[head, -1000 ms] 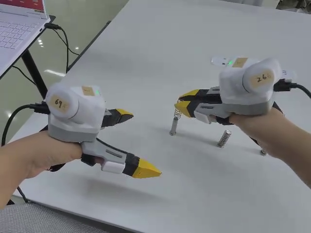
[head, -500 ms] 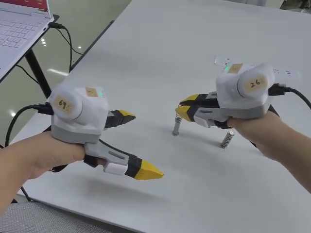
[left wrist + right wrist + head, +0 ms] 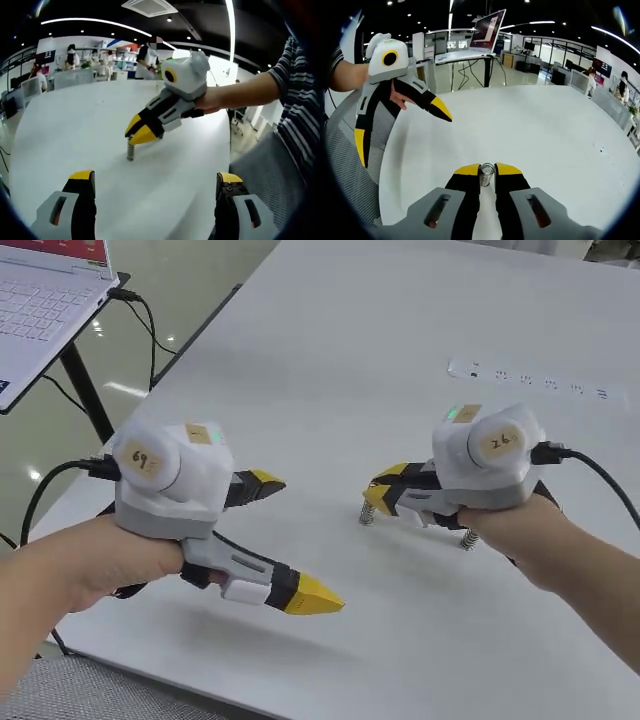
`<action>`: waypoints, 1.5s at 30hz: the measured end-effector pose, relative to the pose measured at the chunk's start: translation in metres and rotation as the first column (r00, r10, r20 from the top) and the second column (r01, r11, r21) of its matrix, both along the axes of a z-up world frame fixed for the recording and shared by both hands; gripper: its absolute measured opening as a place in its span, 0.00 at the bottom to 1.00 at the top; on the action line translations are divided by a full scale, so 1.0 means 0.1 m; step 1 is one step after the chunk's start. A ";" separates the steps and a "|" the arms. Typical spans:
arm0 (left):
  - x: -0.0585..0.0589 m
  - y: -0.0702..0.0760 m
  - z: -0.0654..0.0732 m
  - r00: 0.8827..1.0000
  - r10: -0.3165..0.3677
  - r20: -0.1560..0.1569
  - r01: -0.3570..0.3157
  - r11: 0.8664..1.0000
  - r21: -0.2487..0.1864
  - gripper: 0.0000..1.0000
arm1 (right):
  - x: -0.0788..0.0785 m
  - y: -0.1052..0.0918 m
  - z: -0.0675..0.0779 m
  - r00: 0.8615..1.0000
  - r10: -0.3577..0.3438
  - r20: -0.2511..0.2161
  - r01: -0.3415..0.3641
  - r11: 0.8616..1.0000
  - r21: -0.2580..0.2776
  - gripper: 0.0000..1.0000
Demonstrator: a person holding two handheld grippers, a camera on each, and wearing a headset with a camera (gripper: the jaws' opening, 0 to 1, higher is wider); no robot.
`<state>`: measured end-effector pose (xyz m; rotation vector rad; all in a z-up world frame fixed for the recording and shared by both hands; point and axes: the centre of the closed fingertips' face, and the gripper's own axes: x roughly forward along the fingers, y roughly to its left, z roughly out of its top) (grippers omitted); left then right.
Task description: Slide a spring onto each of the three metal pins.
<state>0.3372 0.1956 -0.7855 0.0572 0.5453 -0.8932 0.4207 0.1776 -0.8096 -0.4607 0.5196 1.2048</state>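
My right gripper is shut on a small metal spring, its yellow tips low over a thin upright metal pin on the white table. The left gripper view shows that spring on the pin just under the right gripper's tips. A second pin with a spring around it stands to the right, partly behind the right hand. My left gripper hovers open and empty at the table's near left, well apart from the pins. The right gripper view shows my left gripper with its jaws wide.
A white power strip lies on the table behind the right gripper. A laptop sits on a stand off the table's left edge, with black cables hanging beside it. People and desks fill the far background.
My right gripper has come down with the spring, so less of the pin shows beneath its tips. The left gripper stays open in about the same place; the head camera has shifted.
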 end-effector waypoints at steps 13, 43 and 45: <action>0.03 -0.03 0.04 1.000 0.007 0.014 -0.007 1.000 -0.010 0.98 | 0.01 -0.02 0.03 1.000 -0.003 -0.014 0.003 1.000 0.007 0.11; 0.05 -0.12 0.17 0.998 0.035 0.057 -0.034 0.999 -0.026 0.98 | -0.34 -0.61 0.50 0.996 -0.087 -0.033 0.092 0.981 0.173 0.26; 0.05 -0.14 0.18 0.998 0.034 0.060 -0.032 0.999 -0.028 0.98 | -0.36 -0.68 0.49 0.994 -0.103 -0.041 0.108 0.978 0.179 0.28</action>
